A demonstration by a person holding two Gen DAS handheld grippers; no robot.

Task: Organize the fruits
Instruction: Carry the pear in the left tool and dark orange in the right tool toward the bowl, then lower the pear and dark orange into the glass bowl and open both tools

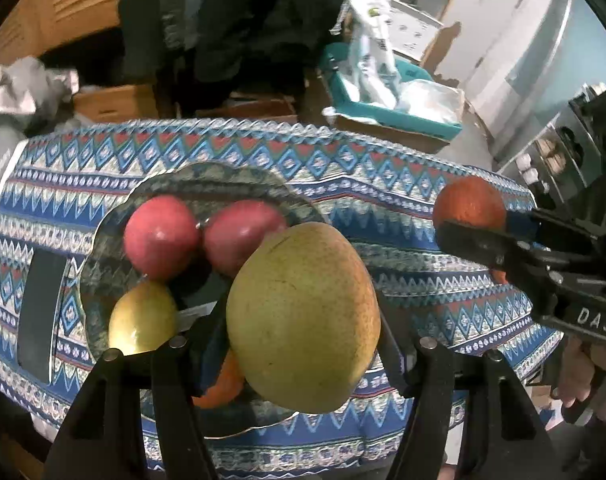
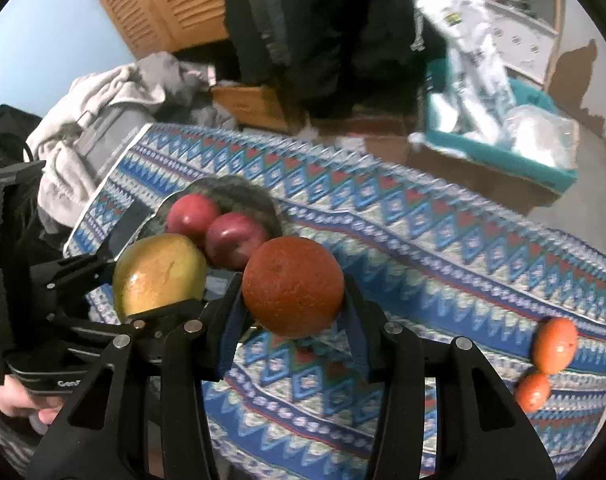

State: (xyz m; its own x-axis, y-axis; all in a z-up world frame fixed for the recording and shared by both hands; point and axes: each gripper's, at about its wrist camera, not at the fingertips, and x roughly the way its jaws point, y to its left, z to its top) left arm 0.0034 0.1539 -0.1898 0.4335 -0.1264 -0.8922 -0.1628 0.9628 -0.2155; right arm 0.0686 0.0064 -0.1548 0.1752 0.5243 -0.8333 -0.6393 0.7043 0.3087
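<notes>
Jaws of left gripper clamp mango; right gripper clamps orange above plate.

Tabletop w/ blue zigzag-pattern cloth. On it: dark plate at left, black flat slab beside plate, 2 small oranges at right.

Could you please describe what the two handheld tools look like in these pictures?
Both are matte black, angular, two-finger tools with round silver pivot pins on their linkages. The left tool has black fingers with blue inner pads; seen from the right wrist view, its body bears white lettering starting "Gen". The right tool has the same blue-lined fingers, and white letters "DAS" show on its body. No cables or sleeves are visible.
</notes>
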